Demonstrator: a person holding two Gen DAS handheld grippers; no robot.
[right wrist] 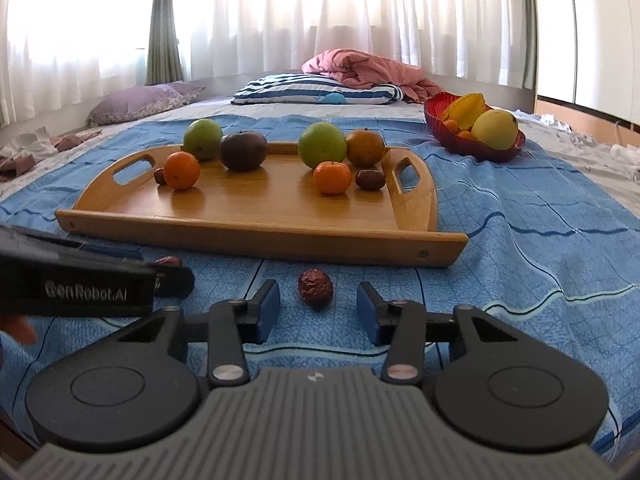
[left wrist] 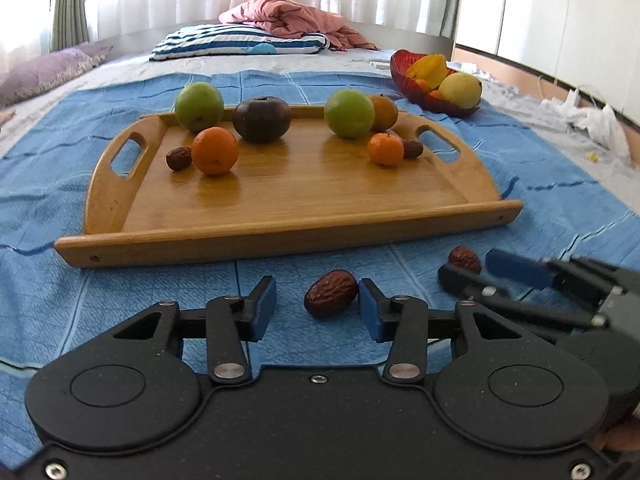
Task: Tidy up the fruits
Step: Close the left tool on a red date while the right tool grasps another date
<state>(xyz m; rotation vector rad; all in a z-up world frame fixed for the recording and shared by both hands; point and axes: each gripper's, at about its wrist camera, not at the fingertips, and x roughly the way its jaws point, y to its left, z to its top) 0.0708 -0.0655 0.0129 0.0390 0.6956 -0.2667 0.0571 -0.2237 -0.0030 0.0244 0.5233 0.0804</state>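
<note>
Two wrinkled red dates lie on the blue cloth in front of a wooden tray (left wrist: 280, 236) (right wrist: 256, 232). My left gripper (left wrist: 318, 304) is open around the left date (left wrist: 331, 293). That date rests against the right pad and a gap shows at the left pad. My right gripper (right wrist: 317, 308) is open, and the other date (right wrist: 315, 286) lies between its fingertips, clear of both pads. On the tray sit two green apples (left wrist: 199, 106) (left wrist: 349, 113), a dark round fruit (left wrist: 261, 119), oranges (left wrist: 214, 150) and two more dates.
A red bowl (left wrist: 412, 80) (right wrist: 480, 148) with a starfruit, a yellow fruit and small oranges stands at the back right of the cloth. Behind lie a striped pillow (left wrist: 240, 42), a pink blanket and curtains. White clutter lies off the cloth at the right.
</note>
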